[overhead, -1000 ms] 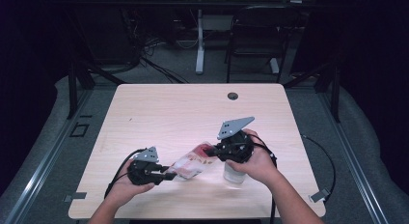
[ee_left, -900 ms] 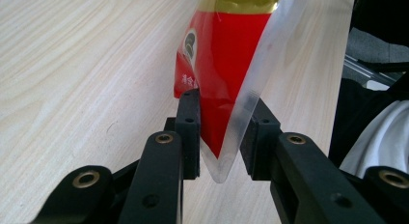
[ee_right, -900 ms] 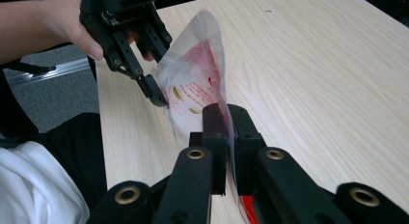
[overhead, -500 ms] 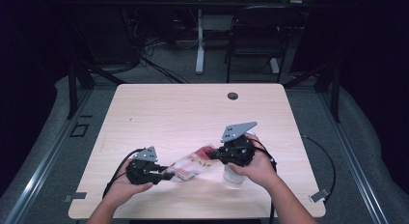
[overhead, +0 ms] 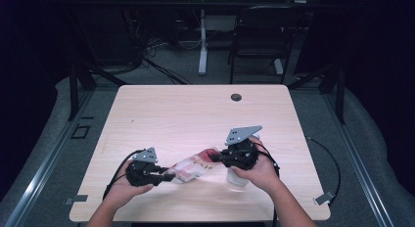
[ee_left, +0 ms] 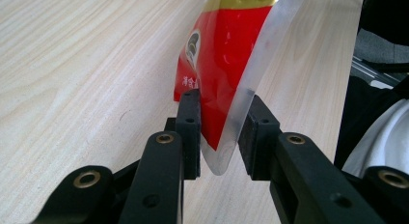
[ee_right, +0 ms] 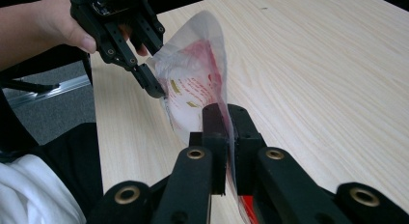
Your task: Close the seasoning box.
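A red and clear plastic pouch (overhead: 193,166) hangs just above the table's near edge, stretched between both grippers. My left gripper (overhead: 171,177) is shut on its lower left corner; in the left gripper view the pads (ee_left: 219,132) pinch the pouch (ee_left: 222,55) at its clear sealed edge. My right gripper (overhead: 215,158) is shut on the opposite end; in the right gripper view its jaws (ee_right: 226,132) clamp the clear film of the pouch (ee_right: 197,84), and the left gripper (ee_right: 156,91) grips the far edge.
The light wooden table (overhead: 195,114) has a round cable hole (overhead: 236,97) near its far edge. A small white cup-like thing (overhead: 236,177) stands under the right hand. A chair and a desk leg stand beyond the table.
The right hand has drifted slightly right and nearer. The pouch now lies a little more stretched between the two grippers. The left hand has kept still.
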`<state>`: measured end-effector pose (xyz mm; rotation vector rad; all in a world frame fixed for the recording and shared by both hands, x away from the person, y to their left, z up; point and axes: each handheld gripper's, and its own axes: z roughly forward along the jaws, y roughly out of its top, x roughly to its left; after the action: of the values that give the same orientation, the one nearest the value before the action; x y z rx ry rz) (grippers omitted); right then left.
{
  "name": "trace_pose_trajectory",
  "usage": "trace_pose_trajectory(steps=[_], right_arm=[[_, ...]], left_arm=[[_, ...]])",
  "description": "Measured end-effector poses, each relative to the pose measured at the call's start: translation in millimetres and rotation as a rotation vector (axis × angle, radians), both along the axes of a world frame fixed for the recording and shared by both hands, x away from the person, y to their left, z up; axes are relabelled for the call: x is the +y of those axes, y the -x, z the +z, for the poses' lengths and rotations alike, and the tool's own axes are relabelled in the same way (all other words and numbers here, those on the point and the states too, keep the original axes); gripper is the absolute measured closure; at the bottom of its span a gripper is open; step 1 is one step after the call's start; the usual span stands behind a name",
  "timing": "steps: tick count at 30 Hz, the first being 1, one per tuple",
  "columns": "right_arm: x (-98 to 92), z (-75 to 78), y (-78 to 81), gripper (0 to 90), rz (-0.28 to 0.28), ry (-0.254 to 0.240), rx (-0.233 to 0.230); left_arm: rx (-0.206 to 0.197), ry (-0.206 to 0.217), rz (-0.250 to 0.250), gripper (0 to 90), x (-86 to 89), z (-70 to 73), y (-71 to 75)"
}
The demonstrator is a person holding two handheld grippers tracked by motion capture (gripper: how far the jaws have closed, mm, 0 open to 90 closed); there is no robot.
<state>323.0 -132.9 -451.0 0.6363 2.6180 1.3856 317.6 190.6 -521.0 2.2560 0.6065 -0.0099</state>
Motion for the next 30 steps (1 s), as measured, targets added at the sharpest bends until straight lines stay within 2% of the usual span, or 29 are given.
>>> trace_pose_trajectory(steps=[11, 13, 15, 18, 23, 30], right_arm=[[-2.0, -2.4, 0.9, 87.1, -0.012, -0.033, -0.001], [-2.7, -2.9, 0.5, 86.8, -0.017, -0.043, -0.002], [-3.5, -3.3, 0.4, 86.0, -0.018, -0.049, -0.001], [-4.9, -4.2, 1.5, 81.6, -0.028, -0.059, -0.009], [-7.2, -2.0, 3.9, 74.5, -0.048, -0.063, -0.026], [-16.4, -0.5, 8.0, 70.3, -0.071, -0.051, -0.040]], left_arm=[[-0.005, -0.014, 0.000, 72.9, 0.4, 4.0, -0.2], [-0.007, -0.005, -0.001, 72.9, 0.6, 4.8, -0.6], [-0.011, -0.018, 0.006, 72.9, 0.7, 6.6, -0.2], [0.004, -0.012, 0.004, 72.9, 0.1, 7.3, -0.5], [0.000, -0.025, 0.002, 72.9, 0.2, 9.0, -0.1], [0.000, -0.024, 0.004, 72.9, -0.5, 10.8, 0.4]])
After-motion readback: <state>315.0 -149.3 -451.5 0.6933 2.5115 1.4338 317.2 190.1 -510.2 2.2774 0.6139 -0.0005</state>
